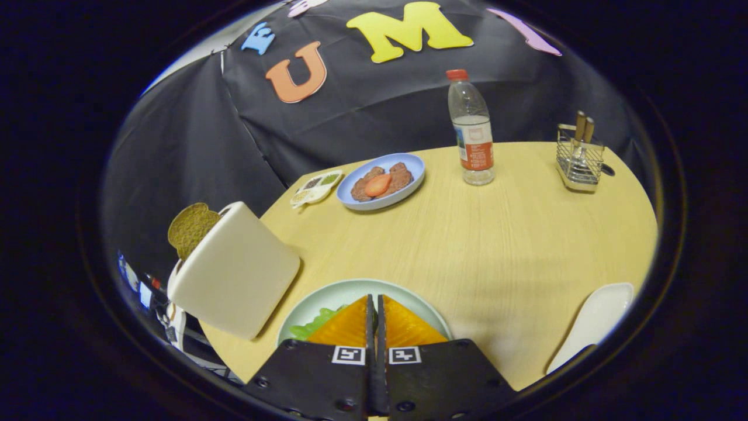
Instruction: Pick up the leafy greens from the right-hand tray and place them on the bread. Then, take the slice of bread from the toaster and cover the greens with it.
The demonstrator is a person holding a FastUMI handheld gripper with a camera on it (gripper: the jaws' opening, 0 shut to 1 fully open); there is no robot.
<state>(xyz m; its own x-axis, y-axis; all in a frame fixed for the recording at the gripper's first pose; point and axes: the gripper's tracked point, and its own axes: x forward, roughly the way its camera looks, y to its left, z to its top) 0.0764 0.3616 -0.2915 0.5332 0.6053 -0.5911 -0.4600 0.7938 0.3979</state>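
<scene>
The fingers [374, 310] are pressed almost together, only a thin slit between them, and nothing can be seen held in that slit. They hang over a pale green plate [409, 295] on the tabletop [497, 245]. The leafy greens [312, 324] lie on that plate, peeking out just to the left of the fingers; most of the leaf is hidden under them, so its long axis cannot be told, nor whether bread lies beneath.

Left of the fingers stands a cream toaster [236, 275], tilted in the view, with the slice of bread [190, 228] standing upright in its slot, its rounded top poking out. To the right of the fingers, near the tabletop edge, sits a white tray [593, 321]. Well beyond the fingers are a blue plate [409, 169] with food, a water bottle [471, 131] and a wire rack [579, 161].
</scene>
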